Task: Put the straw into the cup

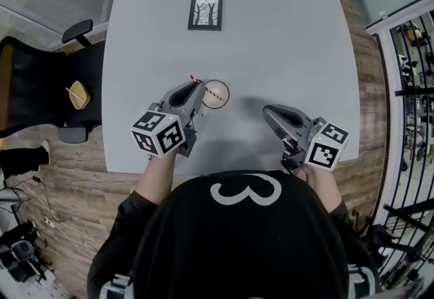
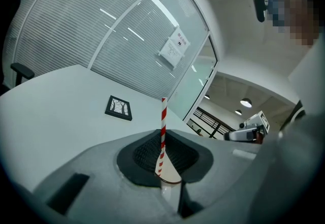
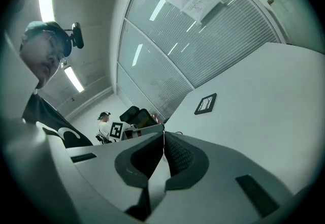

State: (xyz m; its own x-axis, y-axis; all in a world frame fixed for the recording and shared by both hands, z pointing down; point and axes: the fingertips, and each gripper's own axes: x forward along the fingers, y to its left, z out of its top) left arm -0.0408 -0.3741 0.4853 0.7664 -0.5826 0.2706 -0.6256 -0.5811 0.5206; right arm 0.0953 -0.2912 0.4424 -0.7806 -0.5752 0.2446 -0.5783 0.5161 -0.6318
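Observation:
A white paper cup [image 1: 215, 95] stands near the middle of the grey table [image 1: 285, 40]. My left gripper [image 1: 197, 89] is just left of the cup and is shut on a red-and-white striped straw [image 1: 210, 91]. The straw slants across the cup's mouth. In the left gripper view the straw [image 2: 163, 121] stands upright between the pads, its lower end at the cup's rim [image 2: 170, 181]; how deep it reaches is hidden. My right gripper [image 1: 268, 113] rests to the right of the cup, apart from it. Its jaws [image 3: 163, 135] are shut with nothing between them.
A small black-framed picture [image 1: 205, 12] lies flat on the far part of the table. A black office chair [image 1: 41, 91] stands beyond the table's left edge. A dark metal rack [image 1: 410, 87] stands on the right over the wood floor.

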